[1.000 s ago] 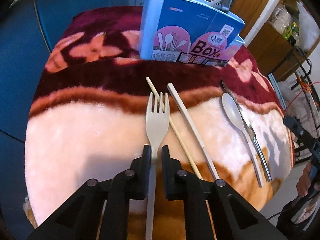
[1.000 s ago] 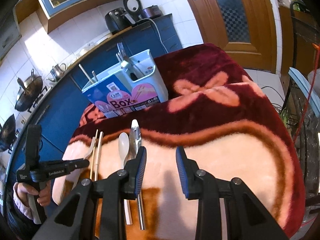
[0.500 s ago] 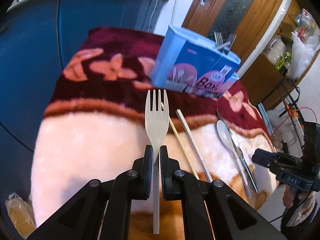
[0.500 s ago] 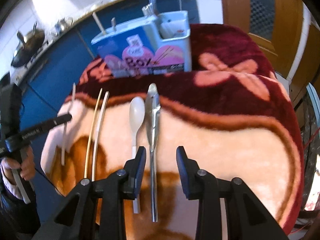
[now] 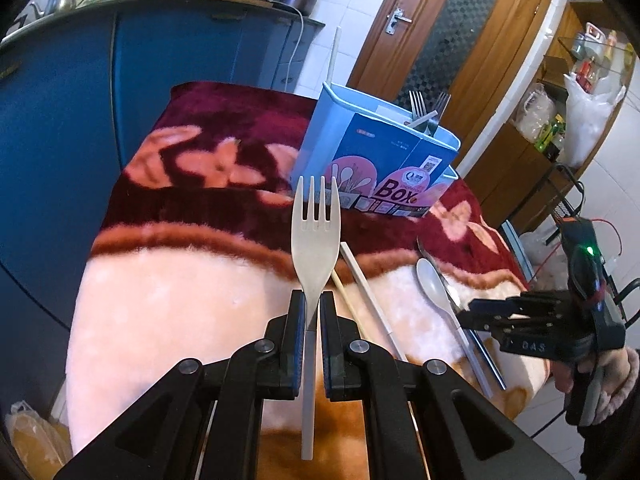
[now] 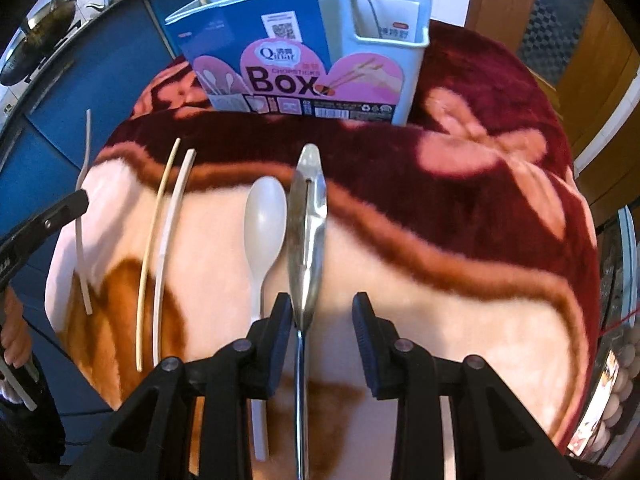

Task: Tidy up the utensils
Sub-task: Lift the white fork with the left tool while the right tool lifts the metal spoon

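Note:
My left gripper (image 5: 313, 304) is shut on the neck of a beige plastic fork (image 5: 316, 240), held off the blanket with its tines towards the blue utensil box (image 5: 372, 152). On the blanket lie two chopsticks (image 6: 160, 240), a white plastic spoon (image 6: 264, 216) and a shiny metal utensil (image 6: 306, 216). My right gripper (image 6: 322, 312) points steeply down over the metal utensil, whose handle runs between the open fingers close to the left one, with neither pad pressing on it. In the right wrist view the held fork (image 6: 82, 216) shows at the far left.
The box (image 6: 304, 52) stands at the back of the red and cream blanket (image 6: 460, 208) with metal forks and chopsticks standing in it. Blue cabinets (image 5: 60, 140) run behind and to the left, with a wooden door (image 5: 452, 40) at the back. The blanket's edge drops off at the right.
My left gripper has lifted the fork off the blanket and tipped up towards the box. My right gripper has moved in and tilted down until its fingers straddle the metal utensil.

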The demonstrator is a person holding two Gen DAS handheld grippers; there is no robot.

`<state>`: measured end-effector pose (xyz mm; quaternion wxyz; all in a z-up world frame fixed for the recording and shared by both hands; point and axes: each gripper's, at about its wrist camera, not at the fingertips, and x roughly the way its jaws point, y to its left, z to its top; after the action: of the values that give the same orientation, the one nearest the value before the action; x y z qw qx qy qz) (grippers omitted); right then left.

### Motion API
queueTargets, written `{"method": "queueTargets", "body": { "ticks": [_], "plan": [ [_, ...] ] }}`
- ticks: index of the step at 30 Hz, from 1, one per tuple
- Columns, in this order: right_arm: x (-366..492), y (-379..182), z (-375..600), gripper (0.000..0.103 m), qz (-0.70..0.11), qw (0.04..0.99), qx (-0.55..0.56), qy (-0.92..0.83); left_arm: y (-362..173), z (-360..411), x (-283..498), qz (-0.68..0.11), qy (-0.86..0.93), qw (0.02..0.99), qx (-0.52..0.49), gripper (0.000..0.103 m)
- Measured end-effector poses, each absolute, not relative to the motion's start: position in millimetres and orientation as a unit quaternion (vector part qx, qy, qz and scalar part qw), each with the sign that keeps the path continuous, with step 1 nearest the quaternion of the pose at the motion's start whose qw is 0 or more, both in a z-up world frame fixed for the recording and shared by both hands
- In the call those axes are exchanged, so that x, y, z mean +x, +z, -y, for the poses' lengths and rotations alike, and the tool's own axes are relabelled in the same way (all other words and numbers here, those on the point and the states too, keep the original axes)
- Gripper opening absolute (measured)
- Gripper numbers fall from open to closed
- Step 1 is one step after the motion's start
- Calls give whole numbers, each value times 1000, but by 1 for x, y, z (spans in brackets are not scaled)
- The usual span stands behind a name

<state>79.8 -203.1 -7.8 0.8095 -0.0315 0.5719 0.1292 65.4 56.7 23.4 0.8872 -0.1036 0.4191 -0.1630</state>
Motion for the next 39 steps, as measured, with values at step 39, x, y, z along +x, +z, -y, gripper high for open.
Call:
{"method": "queueTargets", "body": {
  "ticks": [39],
  "plan": [
    [46, 47, 243, 21, -366, 915, 73, 153, 120, -27, 93, -248, -142, 954, -94, 7]
  ]
}}
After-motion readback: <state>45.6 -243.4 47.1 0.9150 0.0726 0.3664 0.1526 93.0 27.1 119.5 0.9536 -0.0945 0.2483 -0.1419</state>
